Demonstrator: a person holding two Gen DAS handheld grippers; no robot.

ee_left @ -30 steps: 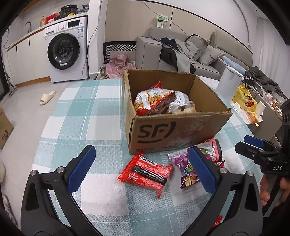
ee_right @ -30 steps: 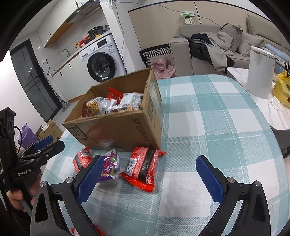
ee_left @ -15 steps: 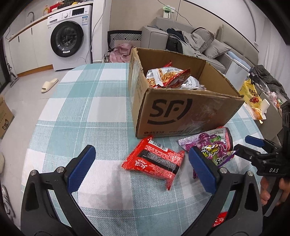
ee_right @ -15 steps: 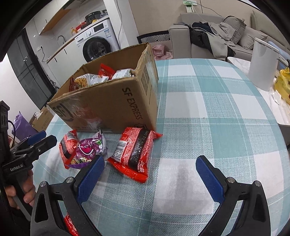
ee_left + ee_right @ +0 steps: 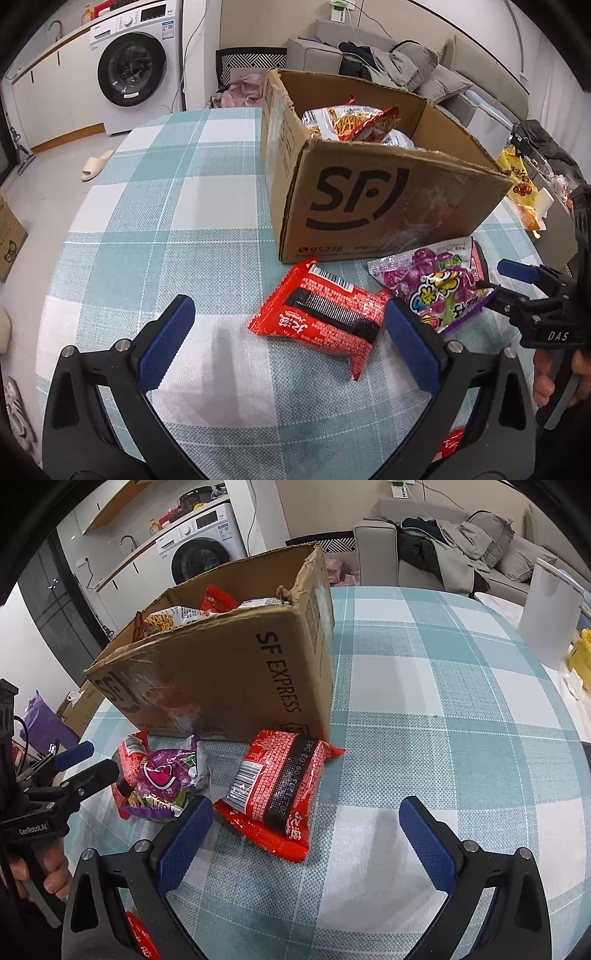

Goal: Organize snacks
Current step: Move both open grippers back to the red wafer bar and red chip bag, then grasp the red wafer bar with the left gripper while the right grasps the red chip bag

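Several snacks already sat in the box (image 5: 369,192) at upper centre — the red packet (image 5: 325,317) and purple bag (image 5: 436,288) remained on the worktop (image 5: 166,221), both tongs (image 5: 288,339) (image 5: 306,834) gaping empty.

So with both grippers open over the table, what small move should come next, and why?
Probably ease the left gripper forward and down to straddle the red-and-black snack packet. It lies flat on the checked tablecloth, loose, outside the brown SF cardboard box, just ahead of the open jaws. The right gripper is also open and empty, nearer the purple candy bag.
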